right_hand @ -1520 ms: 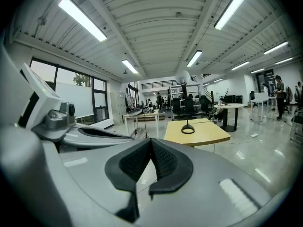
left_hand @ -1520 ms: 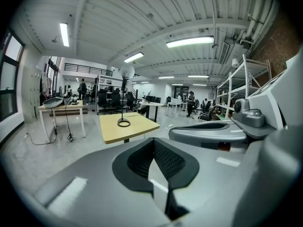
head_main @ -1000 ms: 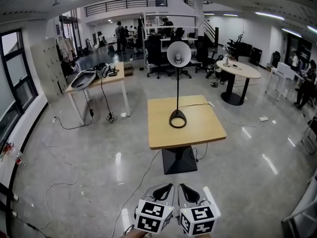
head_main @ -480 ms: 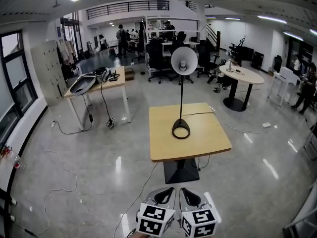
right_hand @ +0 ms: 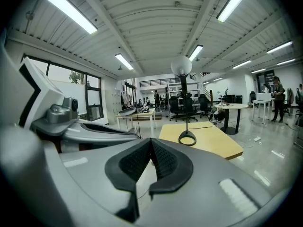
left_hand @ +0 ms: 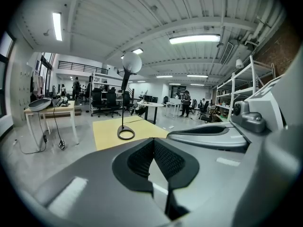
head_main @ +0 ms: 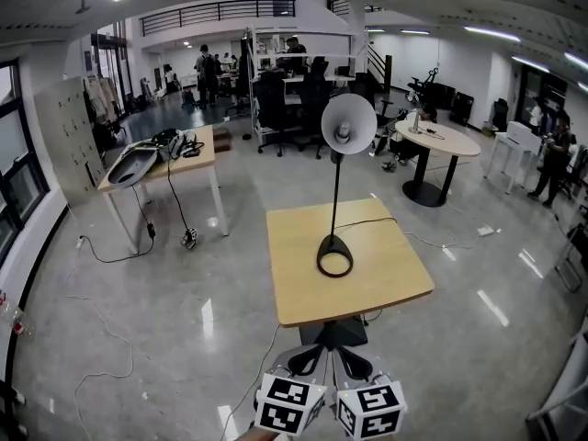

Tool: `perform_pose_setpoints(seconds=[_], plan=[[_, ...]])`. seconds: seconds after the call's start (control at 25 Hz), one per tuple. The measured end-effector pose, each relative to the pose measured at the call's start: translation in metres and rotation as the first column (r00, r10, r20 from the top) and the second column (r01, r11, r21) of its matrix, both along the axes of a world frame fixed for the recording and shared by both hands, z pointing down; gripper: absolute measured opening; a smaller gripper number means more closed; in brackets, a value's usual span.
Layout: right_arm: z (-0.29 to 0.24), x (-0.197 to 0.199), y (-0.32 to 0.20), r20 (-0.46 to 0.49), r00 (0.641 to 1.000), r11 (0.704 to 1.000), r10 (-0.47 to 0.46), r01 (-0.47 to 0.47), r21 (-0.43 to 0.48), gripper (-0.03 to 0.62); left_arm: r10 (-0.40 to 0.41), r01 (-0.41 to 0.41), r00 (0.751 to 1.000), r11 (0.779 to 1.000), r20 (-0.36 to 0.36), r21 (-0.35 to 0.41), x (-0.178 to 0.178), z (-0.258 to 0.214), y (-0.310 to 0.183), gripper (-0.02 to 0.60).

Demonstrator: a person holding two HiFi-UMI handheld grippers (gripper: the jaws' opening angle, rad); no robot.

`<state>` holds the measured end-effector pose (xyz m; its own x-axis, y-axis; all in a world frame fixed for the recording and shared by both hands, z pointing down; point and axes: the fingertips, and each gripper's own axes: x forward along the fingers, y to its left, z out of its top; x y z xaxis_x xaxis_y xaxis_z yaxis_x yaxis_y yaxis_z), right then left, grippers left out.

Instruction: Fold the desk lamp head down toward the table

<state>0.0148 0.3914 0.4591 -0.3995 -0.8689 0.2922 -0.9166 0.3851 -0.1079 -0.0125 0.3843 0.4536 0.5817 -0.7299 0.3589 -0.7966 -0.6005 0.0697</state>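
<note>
A desk lamp stands upright on a square wooden table [head_main: 303,288], with a white round head [head_main: 348,123] on a thin black stem and a black ring base [head_main: 334,255]. The head faces me at the top of the stem. My left gripper [head_main: 310,356] and right gripper [head_main: 347,358] are side by side low in the head view, just short of the table's near edge and well away from the lamp. Both are shut with nothing between the pads. The left gripper view shows the lamp head [left_hand: 132,62] ahead of the left gripper [left_hand: 152,141]. In the right gripper view the lamp head [right_hand: 181,66] is ahead of the right gripper [right_hand: 150,141].
The lamp's cord [head_main: 367,220] runs off the table's far right edge. A second wooden table [head_main: 184,163] with a grey tray and cables stands at the back left, and a round white table [head_main: 439,139] at the back right. Loose cables [head_main: 106,373] lie on the floor at left. Office chairs and people are far behind.
The table and lamp have drawn much nearer in the head view. Both grippers travelled forward together toward the table's near edge and stayed shut.
</note>
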Motion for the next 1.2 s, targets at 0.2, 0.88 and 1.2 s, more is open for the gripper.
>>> perform_pose_setpoints(seconds=[0.2, 0.88, 1.2], plan=[[-0.002, -0.099, -0.156, -0.008, 1.000, 1.000, 0.025, -0.025, 0.002, 0.005, 0.025, -0.025, 1.000, 1.000, -0.010, -0.004, -0.100, 0.000, -0.156, 0.018], [-0.016, -0.267, -0.456, -0.049, 0.998, 0.999, 0.049, -0.049, 0.007, 0.005, 0.050, -0.050, 0.998, 0.999, -0.045, -0.005, -0.271, -0.011, -0.456, 0.018], [0.010, -0.196, -0.584, -0.046, 0.999, 1.000, 0.017, -0.016, 0.023, 0.004, 0.024, -0.024, 0.999, 1.000, -0.031, 0.001, -0.198, 0.019, -0.584, 0.018]])
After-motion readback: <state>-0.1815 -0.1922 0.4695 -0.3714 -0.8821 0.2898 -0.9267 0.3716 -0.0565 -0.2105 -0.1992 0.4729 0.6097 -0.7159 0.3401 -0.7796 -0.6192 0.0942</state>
